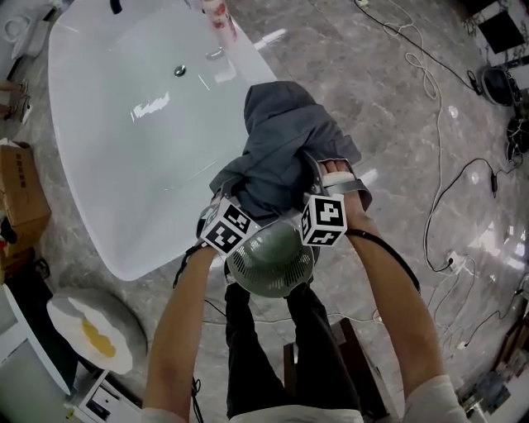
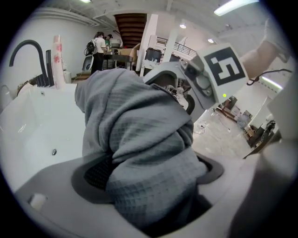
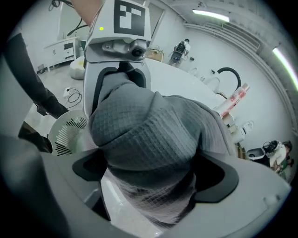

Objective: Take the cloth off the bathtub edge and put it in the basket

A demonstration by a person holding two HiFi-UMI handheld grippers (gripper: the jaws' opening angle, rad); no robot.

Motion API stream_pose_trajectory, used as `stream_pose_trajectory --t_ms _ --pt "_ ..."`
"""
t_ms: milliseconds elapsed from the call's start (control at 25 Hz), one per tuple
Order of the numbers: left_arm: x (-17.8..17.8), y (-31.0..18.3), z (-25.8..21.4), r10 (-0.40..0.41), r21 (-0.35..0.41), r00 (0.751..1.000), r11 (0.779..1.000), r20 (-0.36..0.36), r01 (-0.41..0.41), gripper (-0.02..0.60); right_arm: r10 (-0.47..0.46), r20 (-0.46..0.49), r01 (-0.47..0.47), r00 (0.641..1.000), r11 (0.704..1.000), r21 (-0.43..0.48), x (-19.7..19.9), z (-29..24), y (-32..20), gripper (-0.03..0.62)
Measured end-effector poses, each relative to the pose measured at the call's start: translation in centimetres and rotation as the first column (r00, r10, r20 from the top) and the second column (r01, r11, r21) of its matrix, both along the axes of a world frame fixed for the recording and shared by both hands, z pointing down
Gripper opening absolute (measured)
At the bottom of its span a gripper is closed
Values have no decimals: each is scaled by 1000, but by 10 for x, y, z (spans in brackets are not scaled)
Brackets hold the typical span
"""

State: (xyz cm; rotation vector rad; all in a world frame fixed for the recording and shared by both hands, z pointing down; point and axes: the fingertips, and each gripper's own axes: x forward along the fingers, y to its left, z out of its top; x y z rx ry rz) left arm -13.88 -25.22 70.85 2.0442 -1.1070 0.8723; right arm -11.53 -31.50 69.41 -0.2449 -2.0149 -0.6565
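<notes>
Two tools meet at one grey waffle-weave cloth (image 1: pixel 285 140), which lies heaped on the rim of the white bathtub (image 1: pixel 124 149), on the side of the bathtub nearest us, with some folds hanging outside the rim. The left tool (image 2: pixel 150 179) comes at the heap from the bathtub's inner side. Its jaws stand wide apart with a thick fold of cloth between them, and a dark pad shows bare beside the fold, so we read this tool as released, not pinching. The right tool (image 3: pixel 153 179) faces it from outside the bathtub. Its jaws are spread just as wide around the other end of the heap, with dark gaps on both sides of the cloth, so it too is released. Pale bathtub rim shows under the cloth in the right gripper view. A pale, slotted round basket (image 1: pixel 269 264) sits just outside the bathtub, right below both tools and between our forearms, with no cloth in it. A black curved faucet (image 2: pixel 25 49) and a pink-patterned bottle (image 1: pixel 219 16) stand at the bathtub's far end.
</notes>
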Motion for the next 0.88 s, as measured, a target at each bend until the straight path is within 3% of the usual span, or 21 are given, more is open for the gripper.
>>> stream_pose_trajectory --t_ms 120,400,600,760,880 --pt "0 6 0 29 17 1000 999 9 -29 476 4 13 -4 1000 1000 21 0 0 4 545" --pt "-9 19 -8 58 69 998 996 -7 -58 389 67 18 -68 998 996 51 4 -7 24 397" --pt "-20 28 -13 61 105 996 993 -67 -54 340 194 31 -195 981 979 66 5 -14 39 279" --pt "-27 37 -21 62 147 992 988 -107 -46 297 361 66 -361 930 932 -1 11 -23 59 128" --pt "-36 45 -33 47 158 992 987 -120 -28 220 488 102 -483 867 873 -71 8 -28 77 115"
